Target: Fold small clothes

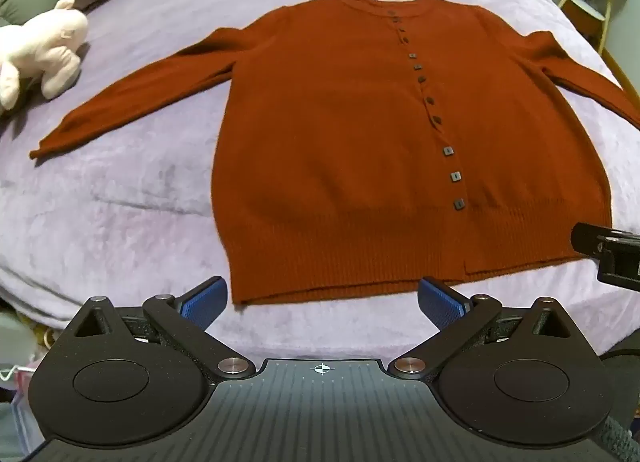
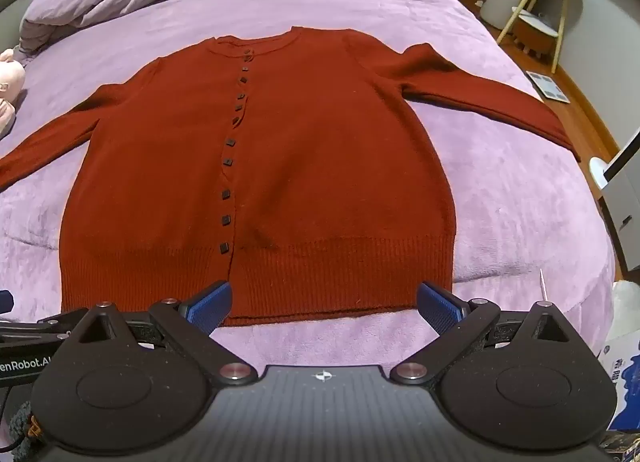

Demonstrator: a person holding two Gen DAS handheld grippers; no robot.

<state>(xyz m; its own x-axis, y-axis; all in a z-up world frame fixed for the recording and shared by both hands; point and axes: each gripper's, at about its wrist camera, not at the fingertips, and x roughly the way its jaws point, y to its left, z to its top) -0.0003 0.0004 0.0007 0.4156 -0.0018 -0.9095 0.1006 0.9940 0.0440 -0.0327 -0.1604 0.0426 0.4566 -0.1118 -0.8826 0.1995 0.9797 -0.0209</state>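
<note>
left wrist | cardigan (image 1: 340, 150) hem just beyond wide-apart left gripper (image 1: 322, 300)

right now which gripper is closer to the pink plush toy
Left. The left gripper hovers at the cardigan's hem on the plush toy's side; the right gripper is further along the hem, away from it.

Rust knit cardigan (image 1: 340, 134) with ribbed hem, matt dark buttons (image 1: 448, 151), fuzzy lilac plush bed (image 1: 120, 222), matt black plastic tongs (image 1: 322, 298), textured blue pads (image 1: 206, 302)
</note>
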